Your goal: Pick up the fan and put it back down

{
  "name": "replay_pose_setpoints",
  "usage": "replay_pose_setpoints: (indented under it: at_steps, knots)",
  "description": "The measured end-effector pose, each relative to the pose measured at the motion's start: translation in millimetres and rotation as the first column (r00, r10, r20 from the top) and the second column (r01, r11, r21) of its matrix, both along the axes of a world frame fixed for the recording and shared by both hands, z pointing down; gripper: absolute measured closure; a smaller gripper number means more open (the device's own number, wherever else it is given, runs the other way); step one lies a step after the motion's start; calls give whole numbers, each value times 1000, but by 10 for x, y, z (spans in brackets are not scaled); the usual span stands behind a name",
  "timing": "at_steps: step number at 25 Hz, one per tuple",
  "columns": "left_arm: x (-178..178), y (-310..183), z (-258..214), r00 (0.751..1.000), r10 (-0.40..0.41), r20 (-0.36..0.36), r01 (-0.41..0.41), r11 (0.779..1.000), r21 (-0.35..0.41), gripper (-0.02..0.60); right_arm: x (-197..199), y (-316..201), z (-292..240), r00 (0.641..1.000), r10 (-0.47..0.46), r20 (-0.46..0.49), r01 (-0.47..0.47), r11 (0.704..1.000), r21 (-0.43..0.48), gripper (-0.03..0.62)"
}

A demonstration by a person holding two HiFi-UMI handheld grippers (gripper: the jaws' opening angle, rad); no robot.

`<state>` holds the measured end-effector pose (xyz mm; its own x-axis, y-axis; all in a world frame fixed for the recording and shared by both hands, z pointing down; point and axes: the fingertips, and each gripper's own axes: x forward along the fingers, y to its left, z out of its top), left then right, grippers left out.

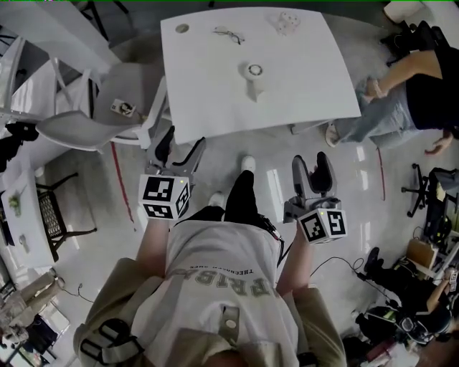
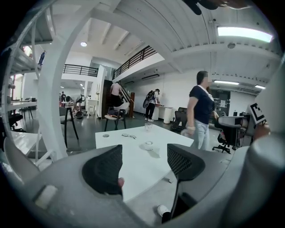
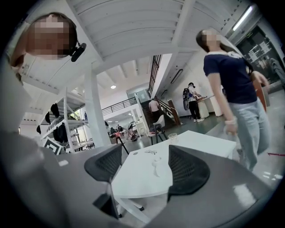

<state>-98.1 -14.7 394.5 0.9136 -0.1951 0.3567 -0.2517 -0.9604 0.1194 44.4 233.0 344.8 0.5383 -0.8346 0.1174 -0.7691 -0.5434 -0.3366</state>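
Room: open workshop with a grey floor, shelving and staircases far off, and a person in a dark top beside the far right corner of the white table [image 1: 208, 86].
Table: bare white top with a few small things on the far half. Glasses [image 1: 229, 34] and a clear cup [image 1: 285, 21] sit near the far edge.
Fan: small white fan [image 1: 254, 77] near the middle of the table, well apart from the glasses and the cup. Its round head is toward the far side and its stem toward me. I cannot tell whether it stands or lies flat.
Left gripper: left gripper [image 1: 179, 149] is short of the near table edge, over the floor, with jaws apart and nothing between the pads.
Right gripper: right gripper [image 1: 313, 175] is likewise off the table and nearer my body. Its jaws are spread and empty, and the fan shows far ahead between them.
Stage: I judge this to be the approach, as neither tool is near the fan yet.
Handling: it looks like light, stiff, smooth plastic, so I expect it to skid or tip if nudged.
Hold: I would close on the stem below the round head. The head looks like the delicate part.
Risk: too light a pinch on the slick stem could let it swivel.
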Motion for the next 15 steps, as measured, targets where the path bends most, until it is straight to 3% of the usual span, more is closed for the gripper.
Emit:
replay_pose_setpoints:
  at_steps: [15]
  knots:
    - [1197,-433,32,990,-141,7,141,990,4,255,1437,-684,194,985,-167,35,169,983,-75,290]
